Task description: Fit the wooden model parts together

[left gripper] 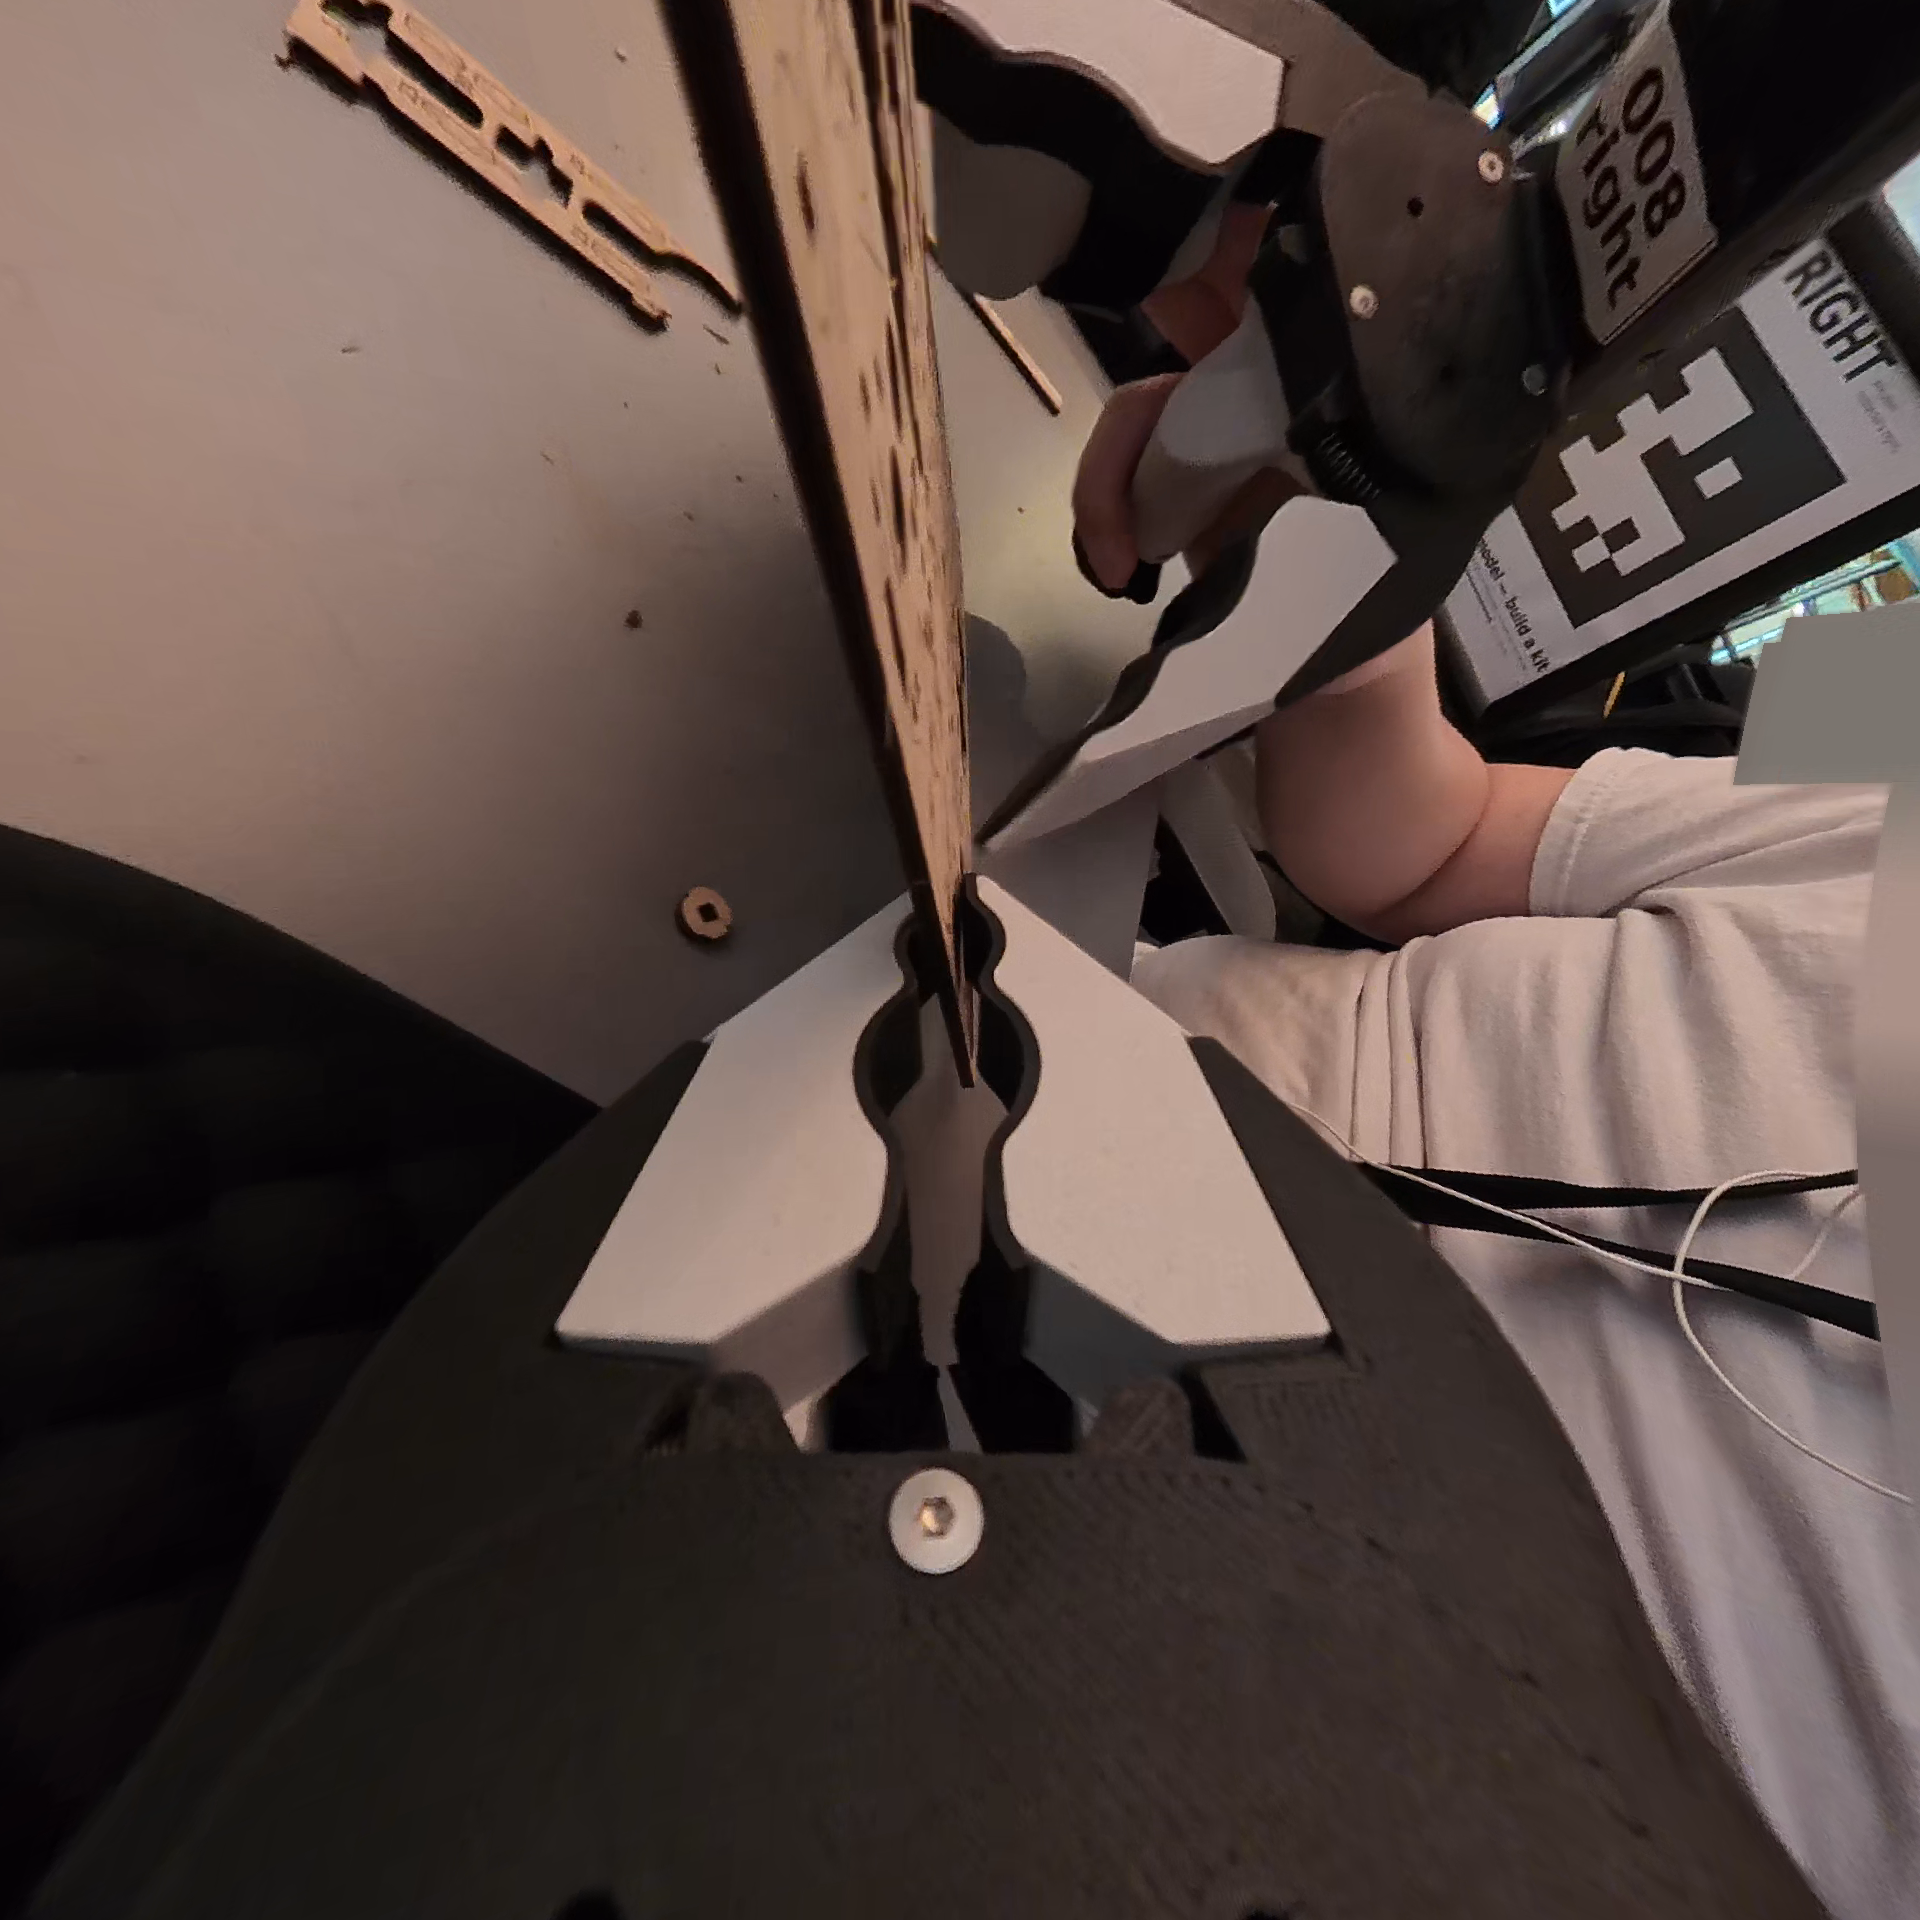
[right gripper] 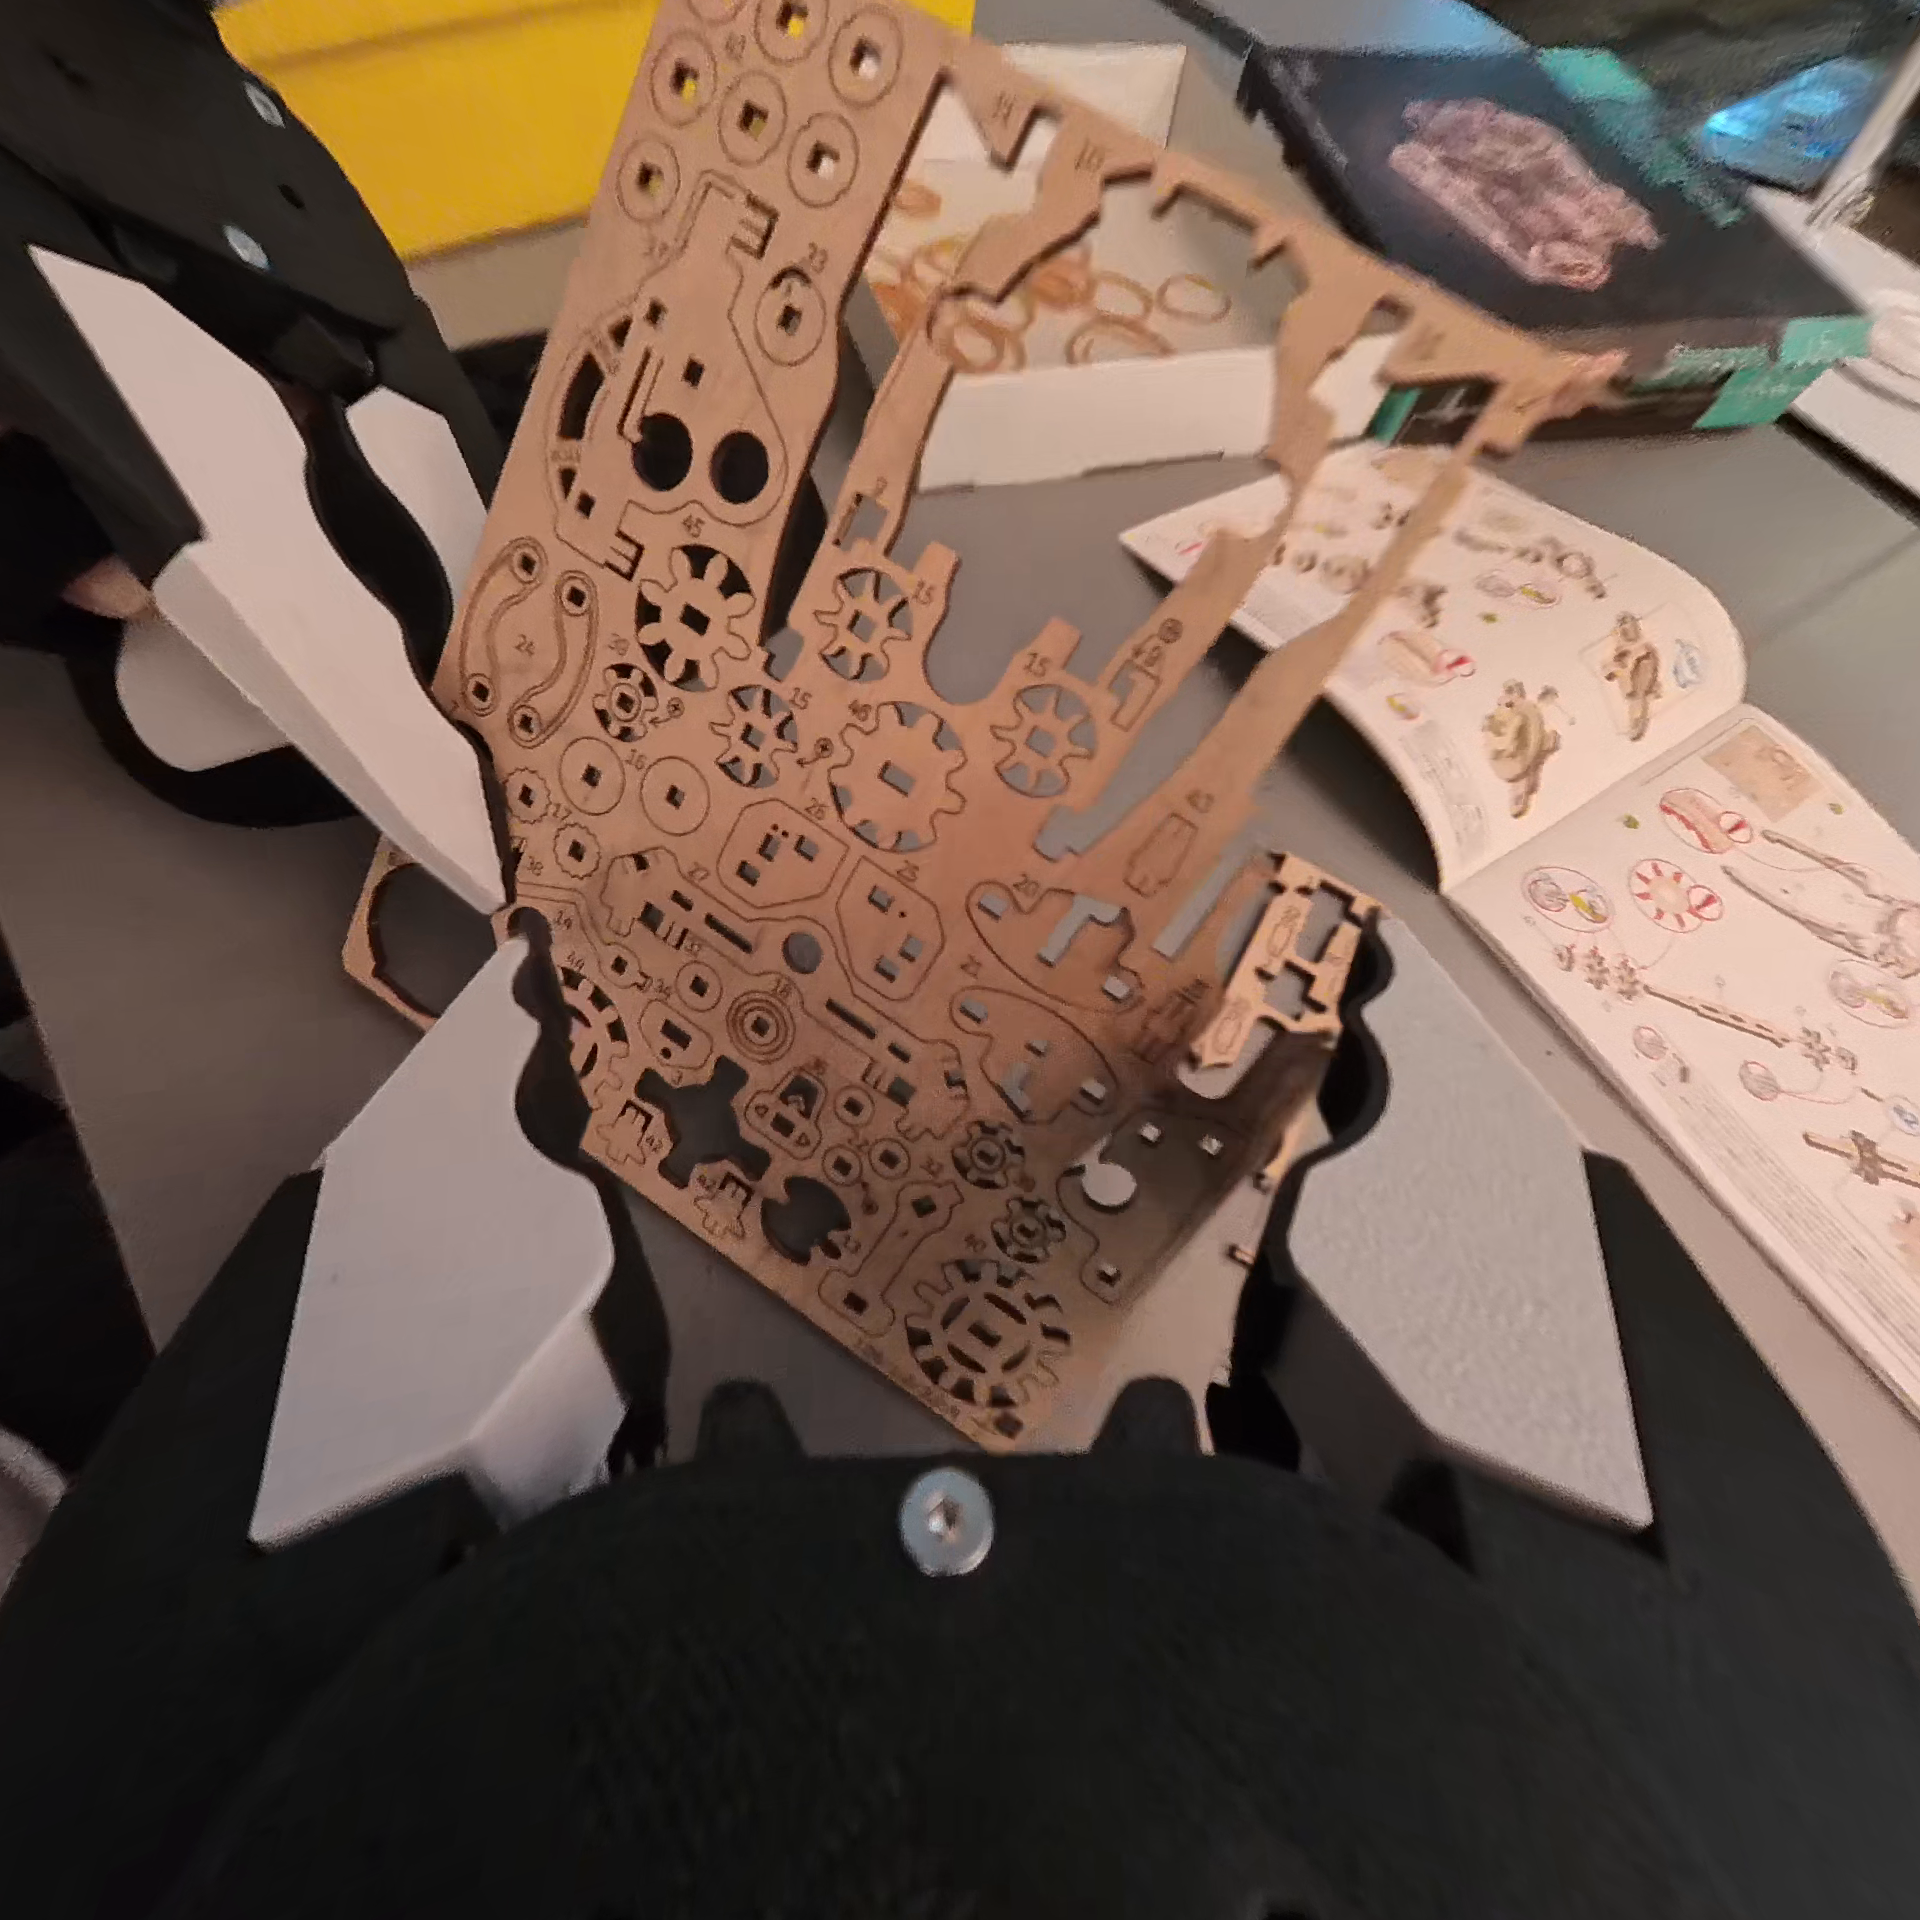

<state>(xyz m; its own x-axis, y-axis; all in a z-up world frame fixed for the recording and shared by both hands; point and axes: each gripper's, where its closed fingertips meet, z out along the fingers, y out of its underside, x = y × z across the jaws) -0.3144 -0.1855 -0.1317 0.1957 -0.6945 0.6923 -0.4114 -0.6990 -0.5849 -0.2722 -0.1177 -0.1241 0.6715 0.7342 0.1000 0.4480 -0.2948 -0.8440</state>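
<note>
A laser-cut wooden parts sheet (right gripper: 790,790), full of gears, discs and empty cut-outs, is held up above the grey table. My left gripper (left gripper: 961,935) is shut on the sheet's edge (left gripper: 862,416), seen edge-on; it also shows at the left of the right wrist view (right gripper: 457,831). My right gripper (right gripper: 945,935) is open wide, its fingers (right gripper: 447,1195) on either side of the sheet's lower part and not clamping it. A paler small wooden part (right gripper: 1288,966) sits by the right fingertip; I cannot tell whether it is attached to the sheet.
An open instruction booklet (right gripper: 1558,779) lies at the right, with a dark box (right gripper: 1538,208) behind it. A white tray of rubber bands (right gripper: 1091,312) and a yellow object (right gripper: 447,114) stand at the back. Loose wooden pieces (left gripper: 499,156) and a small disc (left gripper: 704,916) lie on the table.
</note>
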